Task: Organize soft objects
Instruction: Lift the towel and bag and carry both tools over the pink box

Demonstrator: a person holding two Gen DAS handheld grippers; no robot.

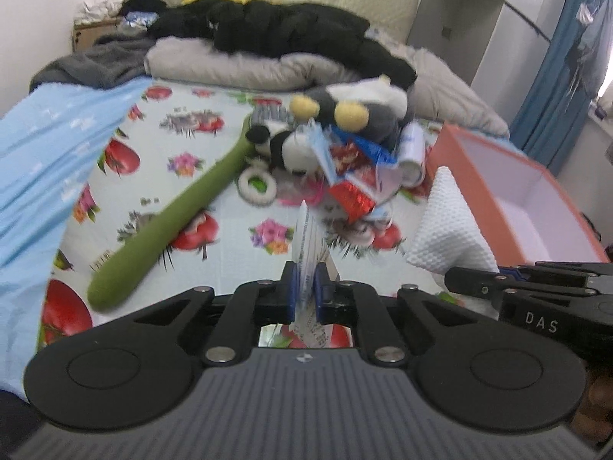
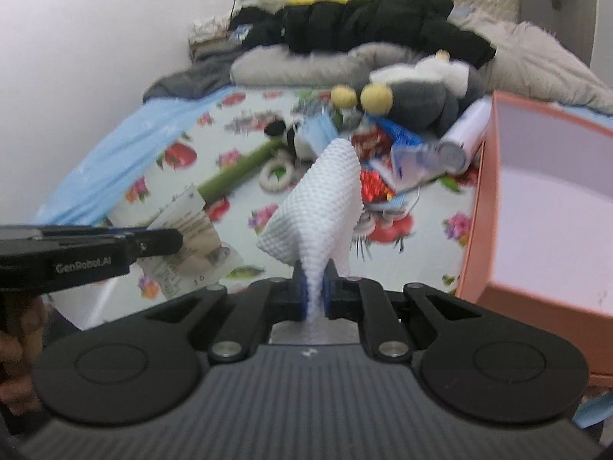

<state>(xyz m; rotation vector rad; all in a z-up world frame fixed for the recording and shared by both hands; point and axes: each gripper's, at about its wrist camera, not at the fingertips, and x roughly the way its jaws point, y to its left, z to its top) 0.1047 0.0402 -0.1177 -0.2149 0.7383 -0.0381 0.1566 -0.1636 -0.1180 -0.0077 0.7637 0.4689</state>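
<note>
From the left wrist cam, your left claw point(image 1: 306, 281) is pinched tight on a thin printed packet point(image 1: 309, 243) that sticks up edge-on between the blue pads, held above the flowery bed sheet point(image 1: 161, 176). Ahead of it there's a long green plush stick point(image 1: 172, 214) lying diagonally, and past that a heap with a gray plush toy point(image 1: 356, 111), a panda plush point(image 1: 279, 143) and some shiny wrappers point(image 1: 350, 188). An open pink box point(image 1: 536, 188) sits off to the right. Over on the right wrist cam, your right claw point(image 2: 315, 287) is clamped shut on a white foam net sleeve point(image 2: 325, 199), which fans out upward above the bed, just left of the pink box point(image 2: 555, 230). Your left claw point(image 2: 161, 240) pokes in from the left with the packet point(image 2: 184, 237).
</note>
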